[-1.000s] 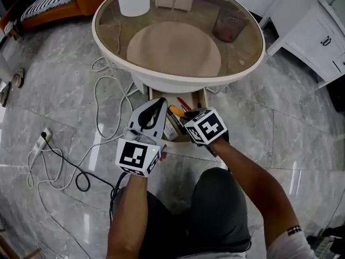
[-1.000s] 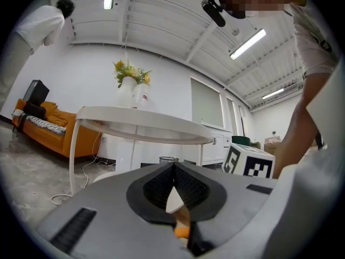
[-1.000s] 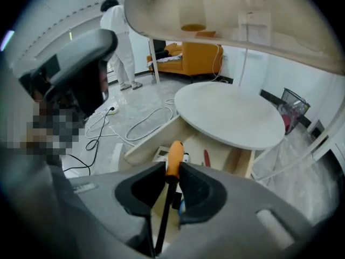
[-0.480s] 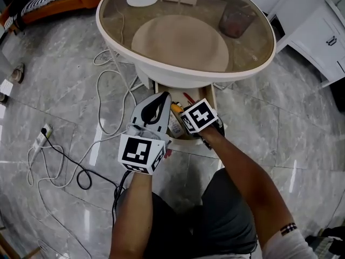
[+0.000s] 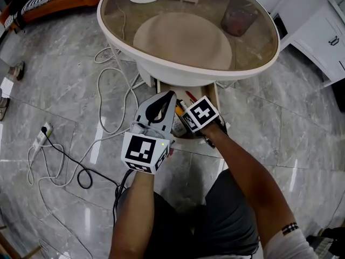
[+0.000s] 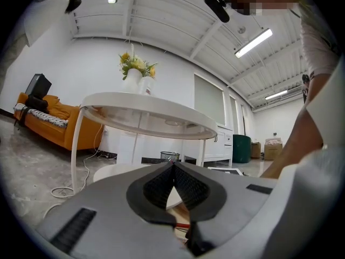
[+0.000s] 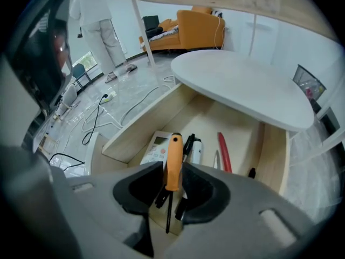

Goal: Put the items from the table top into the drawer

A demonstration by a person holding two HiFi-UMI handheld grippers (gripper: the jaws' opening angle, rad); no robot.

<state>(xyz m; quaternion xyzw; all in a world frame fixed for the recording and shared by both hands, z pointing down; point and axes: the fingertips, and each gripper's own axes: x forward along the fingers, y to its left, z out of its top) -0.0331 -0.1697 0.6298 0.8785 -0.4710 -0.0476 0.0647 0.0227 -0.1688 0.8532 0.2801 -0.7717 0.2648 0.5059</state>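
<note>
right gripper view: the right gripper (image 7: pixel 173 168) pointed steeply down into the open drawer (image 7: pixel 137 131). its jaws had just been opening, and the orange-handled screwdriver (image 7: pixel 174 150) stood loosely between them, over the drawer's near end. on the drawer floor lay a white remote (image 7: pixel 158 146) by the left wall, a white marker (image 7: pixel 197 149) just beside it, and a red-handled tool (image 7: pixel 223 149) nearer the right wall. left gripper view: the left gripper (image 6: pixel 172 166) was level, its jaws closed tip to tip with nothing between them, facing the round table (image 6: pixel 161 109).
</note>
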